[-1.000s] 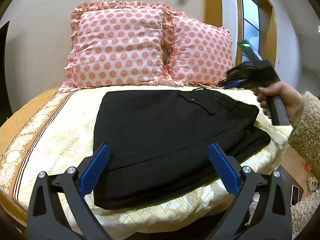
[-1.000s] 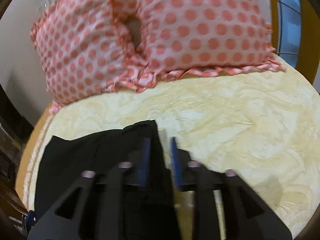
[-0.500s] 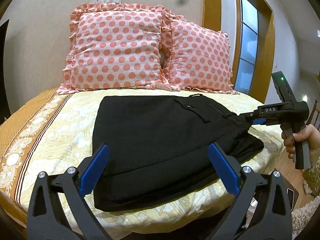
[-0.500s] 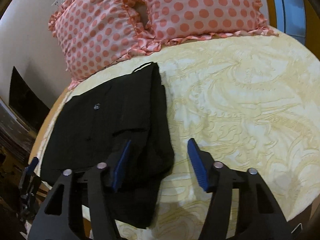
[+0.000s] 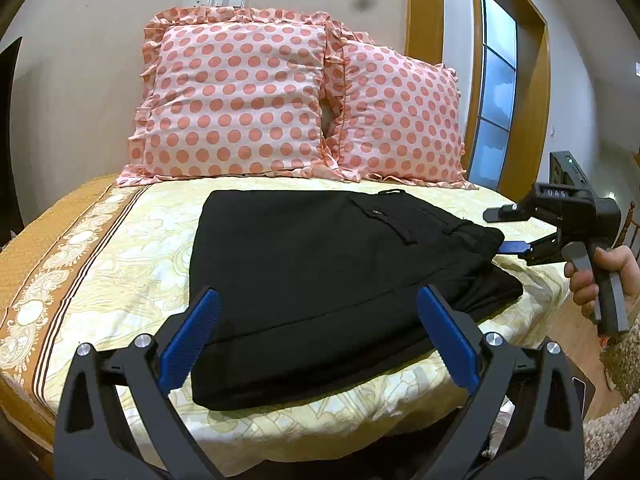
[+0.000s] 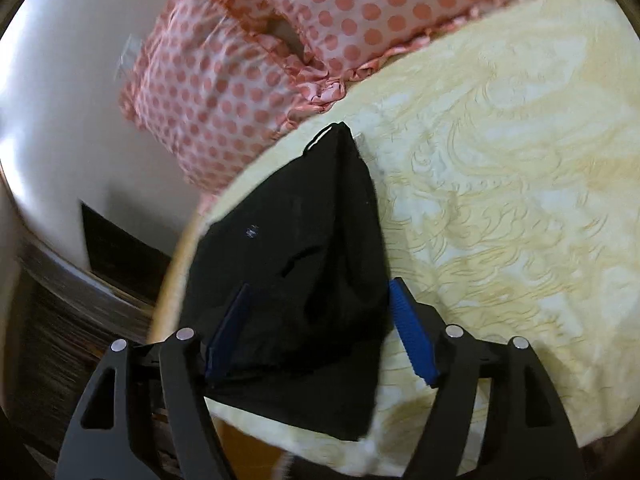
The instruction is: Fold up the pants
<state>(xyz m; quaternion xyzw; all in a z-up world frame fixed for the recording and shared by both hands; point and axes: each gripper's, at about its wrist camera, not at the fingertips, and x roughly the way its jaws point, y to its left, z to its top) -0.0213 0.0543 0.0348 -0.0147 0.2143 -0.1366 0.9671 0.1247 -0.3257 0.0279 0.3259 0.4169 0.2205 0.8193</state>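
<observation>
1 pants [image 5: 320, 280], black, folded flat on bed [image 5: 120, 248] near its front edge. Likely soft, limp, light; layers may slide, so grip a thick folded edge. Left gripper [image 5: 320, 344] open, holding nothing, above near edge. Right gripper [image 6: 320, 332] jaws opening, straddling the right-hand fold. Left view alone shows hand [image 5: 608, 272] and 2 pillows [image 5: 240, 100] sharply; right view is blurred
</observation>
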